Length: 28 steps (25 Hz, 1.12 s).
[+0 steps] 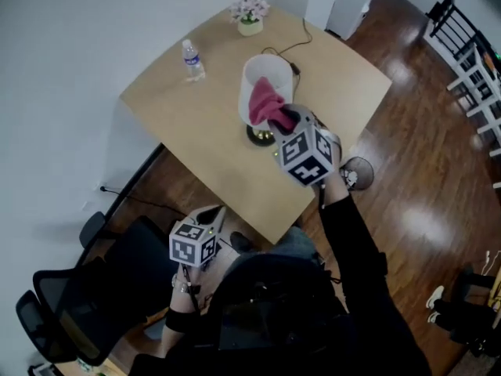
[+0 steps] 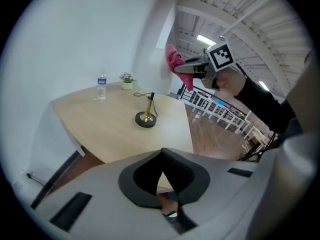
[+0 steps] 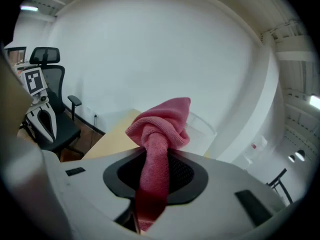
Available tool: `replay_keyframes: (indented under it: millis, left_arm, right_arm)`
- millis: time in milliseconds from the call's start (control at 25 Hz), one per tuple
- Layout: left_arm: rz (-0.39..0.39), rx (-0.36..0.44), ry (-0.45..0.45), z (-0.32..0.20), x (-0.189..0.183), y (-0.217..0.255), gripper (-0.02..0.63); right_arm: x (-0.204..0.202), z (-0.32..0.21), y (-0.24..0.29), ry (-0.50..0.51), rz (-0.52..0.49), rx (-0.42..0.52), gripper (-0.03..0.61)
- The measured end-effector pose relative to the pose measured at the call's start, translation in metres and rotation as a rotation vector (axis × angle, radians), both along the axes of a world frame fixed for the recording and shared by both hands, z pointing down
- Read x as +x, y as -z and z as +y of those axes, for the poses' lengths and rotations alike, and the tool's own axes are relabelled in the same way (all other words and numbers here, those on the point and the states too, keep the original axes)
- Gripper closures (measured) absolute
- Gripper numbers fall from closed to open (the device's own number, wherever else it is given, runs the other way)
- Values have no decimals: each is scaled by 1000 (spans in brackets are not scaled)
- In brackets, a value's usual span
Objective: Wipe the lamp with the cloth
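Nearest the person, low beside the lap and short of the table edge, the left gripper (image 2: pixel 161 153) has its jaws pressed together at the tips with nothing between them. Just left of it stands a black office chair (image 1: pixel 74 308) on the wood floor. Farther out, a black sleeve (image 1: pixel 354 237) reaches over the near edge of the table (image 1: pixel 196 135) and carries the right gripper (image 3: pixel 154 160), raised above the tabletop and pinching the pink cloth (image 3: pixel 161 126). A strip of cloth runs back between the pads, and its bunched end sticks out ahead of them. That bunch sits at the white shade of the lamp (image 1: pixel 254 73); whether it presses on the shade I cannot tell. The lamp's brass stem and dark round base stand mid-table. Beyond it stand a water bottle (image 1: pixel 193 59) and, at the far edge, a small pot of flowers (image 1: pixel 250 12)
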<state>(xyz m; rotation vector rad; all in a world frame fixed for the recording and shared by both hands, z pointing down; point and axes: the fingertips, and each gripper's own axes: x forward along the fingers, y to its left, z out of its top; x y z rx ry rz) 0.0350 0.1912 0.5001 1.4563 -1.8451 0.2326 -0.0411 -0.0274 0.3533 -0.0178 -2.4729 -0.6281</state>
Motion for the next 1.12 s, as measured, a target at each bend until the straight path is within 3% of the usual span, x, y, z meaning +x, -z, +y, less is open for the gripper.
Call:
replay_keyframes:
  millis: [240,480,920,1000,1120]
  left_arm:
    - [-10,2,-92,-10,-11,9,618]
    - [-53,5,-149,-30,-16,30,618]
    - [-47,-80,-144,-65,-19,13,618]
    - [-31,-96,-164,-65,-16,4,618]
    - [-11,-106,-212,-66,-19,-7,618]
  right_arm:
    - [12,10,-69,-90,130,-96,474]
    - [17,20,-112,-101,177,-167,474]
    - [25,33,-160,-3,269,-272,474]
    - [33,42,-155,16,266,-277,474]
    - [37,53,-114,-3,161,-305,474]
